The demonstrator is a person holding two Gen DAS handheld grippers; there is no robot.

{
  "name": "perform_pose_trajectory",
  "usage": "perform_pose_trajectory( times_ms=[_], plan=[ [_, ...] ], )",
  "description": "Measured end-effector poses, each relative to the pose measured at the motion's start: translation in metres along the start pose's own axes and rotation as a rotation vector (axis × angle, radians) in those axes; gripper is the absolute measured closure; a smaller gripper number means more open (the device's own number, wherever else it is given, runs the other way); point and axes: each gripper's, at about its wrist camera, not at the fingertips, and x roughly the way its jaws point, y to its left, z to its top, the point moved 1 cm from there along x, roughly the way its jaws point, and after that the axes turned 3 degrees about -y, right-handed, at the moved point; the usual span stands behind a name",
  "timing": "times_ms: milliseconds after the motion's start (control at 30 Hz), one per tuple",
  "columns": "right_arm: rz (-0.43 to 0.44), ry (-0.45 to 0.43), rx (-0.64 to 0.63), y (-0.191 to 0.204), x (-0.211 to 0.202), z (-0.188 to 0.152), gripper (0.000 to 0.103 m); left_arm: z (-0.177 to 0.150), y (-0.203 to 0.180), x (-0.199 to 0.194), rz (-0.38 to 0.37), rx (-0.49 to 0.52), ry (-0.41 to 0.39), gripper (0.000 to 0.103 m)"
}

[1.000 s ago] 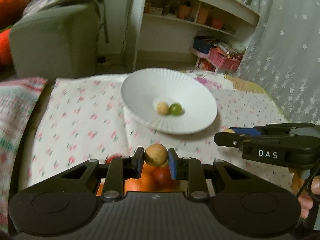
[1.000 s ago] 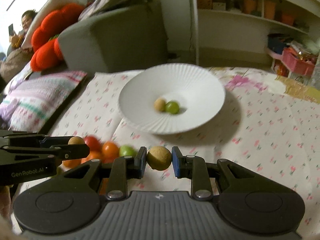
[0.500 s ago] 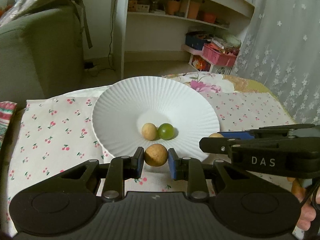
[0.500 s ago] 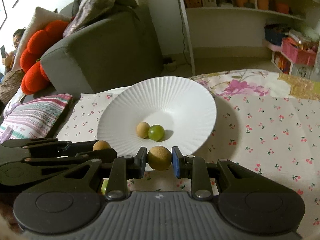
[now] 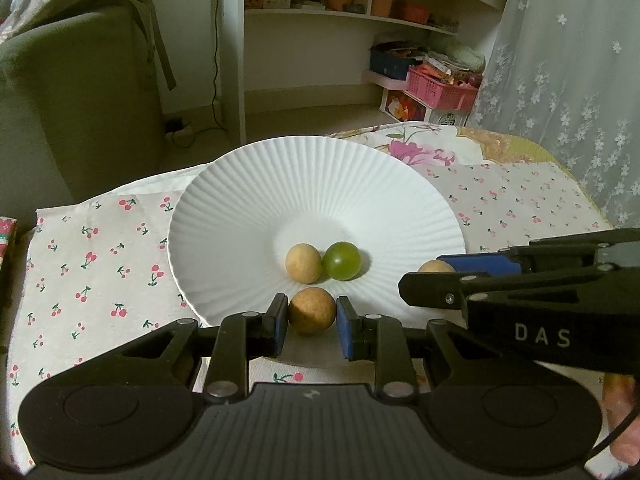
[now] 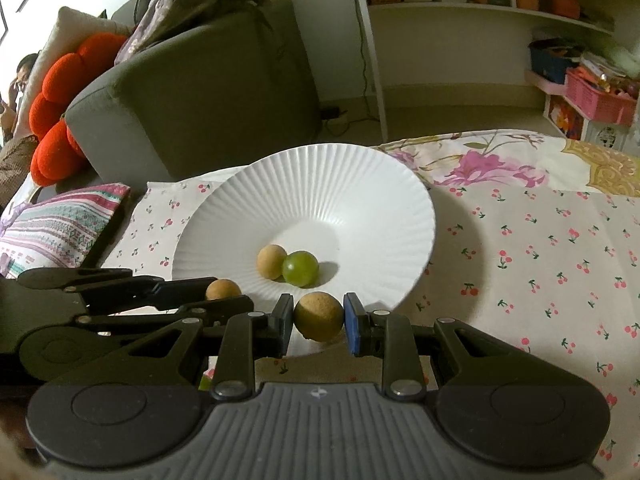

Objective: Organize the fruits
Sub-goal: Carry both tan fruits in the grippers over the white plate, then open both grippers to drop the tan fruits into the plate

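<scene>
**Two brown fruits carried to the plate, two already in it**

The left gripper [image 5: 312, 322] is clenched on a round brown fruit [image 5: 311, 310], held at the near rim of the white ribbed plate [image 5: 256, 184]. The right gripper [image 6: 319, 324] is likewise clenched on a second brown fruit [image 6: 319, 315], also poised over the plate's near edge. The two tools sit side by side, the left one to the left of the right one.

In the well of the plate lie a pale brown fruit [image 5: 303, 263] and a green grape [image 5: 341, 260], touching each other. Judging by this, part of the sorting is done: two pieces are in place and two more are about to be let go. Both held fruits are not yet released, and each seems to need only a small move forward over the well before the claws open.

The left wrist view shows the right tool from the side, marked DAS, with its fruit peeking out beyond the blue pad. The right wrist view adds what the other lacks: the grey sofa [image 6: 208, 80], a red cushion [image 6: 60, 100], a striped pillow [image 6: 52, 224] at the left, and a sliver of something green under the tool's body, possibly another fruit still waiting on the cherry-print cloth [image 6: 540, 248].
</scene>
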Motion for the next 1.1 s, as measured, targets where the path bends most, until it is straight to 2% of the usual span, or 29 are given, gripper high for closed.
perform_pose_trajectory(
  times_ms=[267, 467, 733, 900, 1100],
  plan=[
    [0.004, 0.001, 0.004, 0.000, 0.001, 0.001, 0.078, 0.001, 0.004, 0.002, -0.014, -0.049, -0.004, 0.090],
    [-0.005, 0.001, -0.006, 0.002, 0.000, 0.000, 0.077, 0.003, 0.011, 0.002, -0.029, -0.129, -0.013, 0.087],
    [-0.013, -0.024, 0.026, -0.002, -0.007, 0.004, 0.077, 0.003, 0.025, -0.012, -0.025, -0.199, -0.024, 0.083],
    [-0.013, -0.033, 0.015, 0.002, -0.013, 0.004, 0.075, -0.002, 0.035, -0.032, -0.004, -0.204, -0.047, 0.081],
    [-0.033, -0.037, -0.063, 0.017, -0.017, 0.002, 0.056, -0.017, 0.051, -0.052, 0.017, -0.232, -0.040, 0.077]
  ],
)
